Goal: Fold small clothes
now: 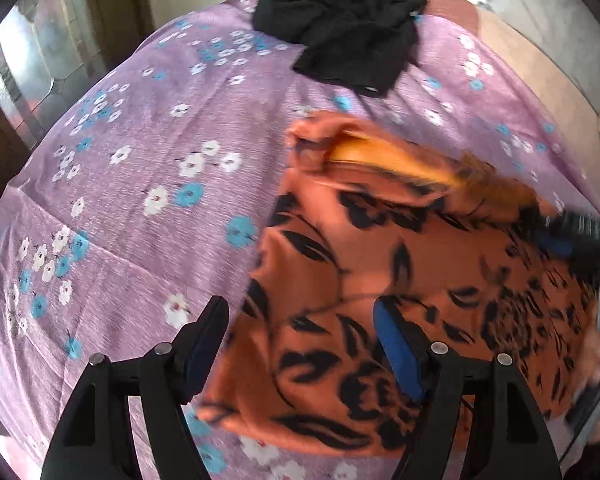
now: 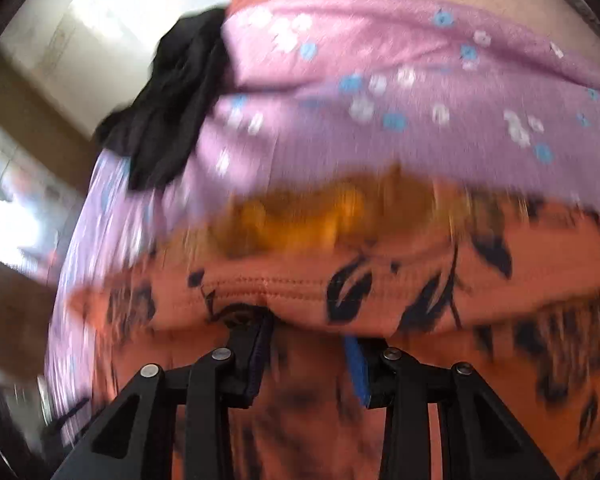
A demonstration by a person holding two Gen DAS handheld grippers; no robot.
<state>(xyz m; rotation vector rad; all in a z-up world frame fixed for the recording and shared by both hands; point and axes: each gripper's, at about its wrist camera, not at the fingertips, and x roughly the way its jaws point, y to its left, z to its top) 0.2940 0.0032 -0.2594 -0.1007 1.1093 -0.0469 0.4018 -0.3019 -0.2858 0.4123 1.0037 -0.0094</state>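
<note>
The left gripper (image 1: 300, 344) hangs wide open over the orange cloth (image 1: 380, 280). The right gripper (image 2: 310, 336) is partly open, fingertips under the cloth's hem; whether it grips is unclear.

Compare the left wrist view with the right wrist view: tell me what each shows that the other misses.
Only the left wrist view shows the left gripper, open over the orange patterned garment.

Only the right wrist view shows the garment's stitched hem draped over the right gripper.

Both show the orange garment, the black garment and the purple floral sheet.
</note>
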